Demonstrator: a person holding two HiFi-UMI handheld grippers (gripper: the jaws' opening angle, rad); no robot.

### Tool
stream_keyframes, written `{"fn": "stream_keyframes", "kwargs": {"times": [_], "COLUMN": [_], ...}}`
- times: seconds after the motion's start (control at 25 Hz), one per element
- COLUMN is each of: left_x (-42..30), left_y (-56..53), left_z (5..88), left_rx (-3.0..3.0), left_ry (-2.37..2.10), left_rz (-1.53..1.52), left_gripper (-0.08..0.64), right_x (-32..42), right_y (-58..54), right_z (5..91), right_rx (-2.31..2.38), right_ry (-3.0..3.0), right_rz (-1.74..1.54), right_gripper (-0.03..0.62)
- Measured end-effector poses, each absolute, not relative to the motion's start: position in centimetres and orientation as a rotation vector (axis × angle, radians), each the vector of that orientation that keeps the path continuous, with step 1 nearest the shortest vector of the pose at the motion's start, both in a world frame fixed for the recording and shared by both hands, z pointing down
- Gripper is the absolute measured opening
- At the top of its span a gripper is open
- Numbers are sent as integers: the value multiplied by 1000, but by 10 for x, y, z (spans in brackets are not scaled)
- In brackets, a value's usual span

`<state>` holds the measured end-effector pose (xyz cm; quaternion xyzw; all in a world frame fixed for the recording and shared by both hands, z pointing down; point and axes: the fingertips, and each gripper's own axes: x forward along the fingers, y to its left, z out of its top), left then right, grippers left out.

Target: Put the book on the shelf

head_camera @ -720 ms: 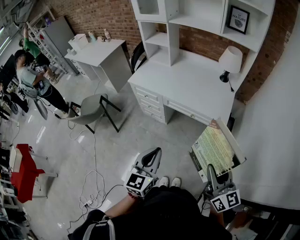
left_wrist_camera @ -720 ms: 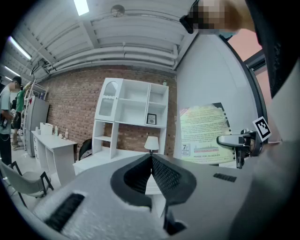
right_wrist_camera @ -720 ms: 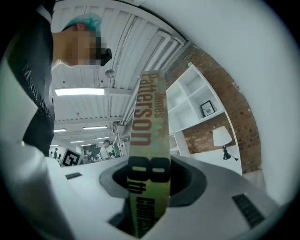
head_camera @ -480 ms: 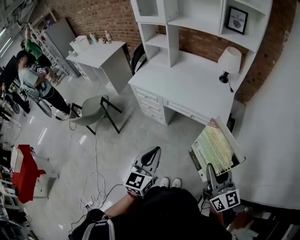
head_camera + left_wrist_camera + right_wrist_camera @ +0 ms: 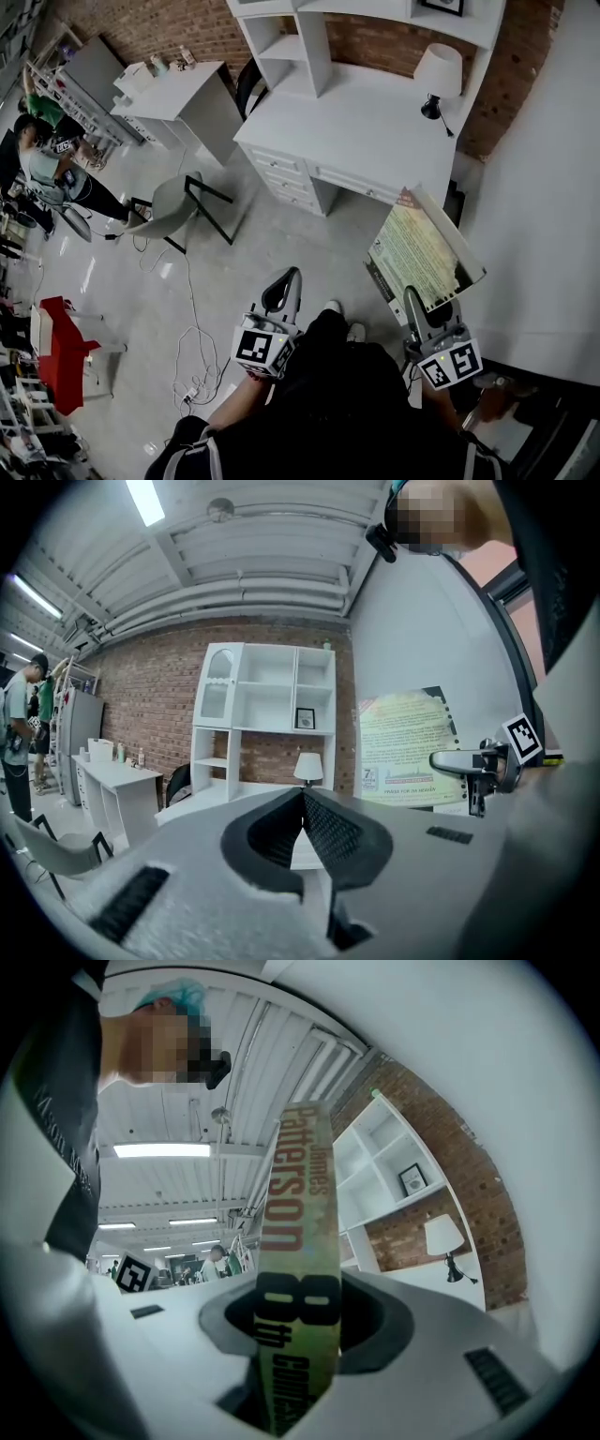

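Head view: one book [image 5: 419, 255] in right gripper [image 5: 413, 300], one lamp [image 5: 437, 73], one chair [image 5: 174, 201].

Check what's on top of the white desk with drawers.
On the desk: a lamp at right rear and the shelf unit along the back. The book in the right gripper covers part of its near right edge; that spot can't be seen.

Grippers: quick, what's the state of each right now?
Left gripper: closed, nothing between its jaws.
Right gripper: closed on the book, holding it up.
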<state>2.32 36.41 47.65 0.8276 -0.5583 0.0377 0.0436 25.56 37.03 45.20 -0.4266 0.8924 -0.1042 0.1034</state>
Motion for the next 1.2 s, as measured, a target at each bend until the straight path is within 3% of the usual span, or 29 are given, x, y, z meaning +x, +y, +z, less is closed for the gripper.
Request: {"fn": "stream_keyframes", "kwargs": {"times": [0.68, 1.2], "left_x": [21, -20], "left_y": [303, 191], "left_z": [483, 474], "left_rx": [2507, 2521], "left_ry": [-1689, -1687], "left_rz": [63, 37], "left_gripper": [18, 18], "right_x": [247, 204], "right_y": [315, 204], "right_z": [449, 433], "right_rx": [-1291, -1303], "right_ry": [2673, 2687], "right_rz": [-276, -222], "right_gripper": [164, 164]}}
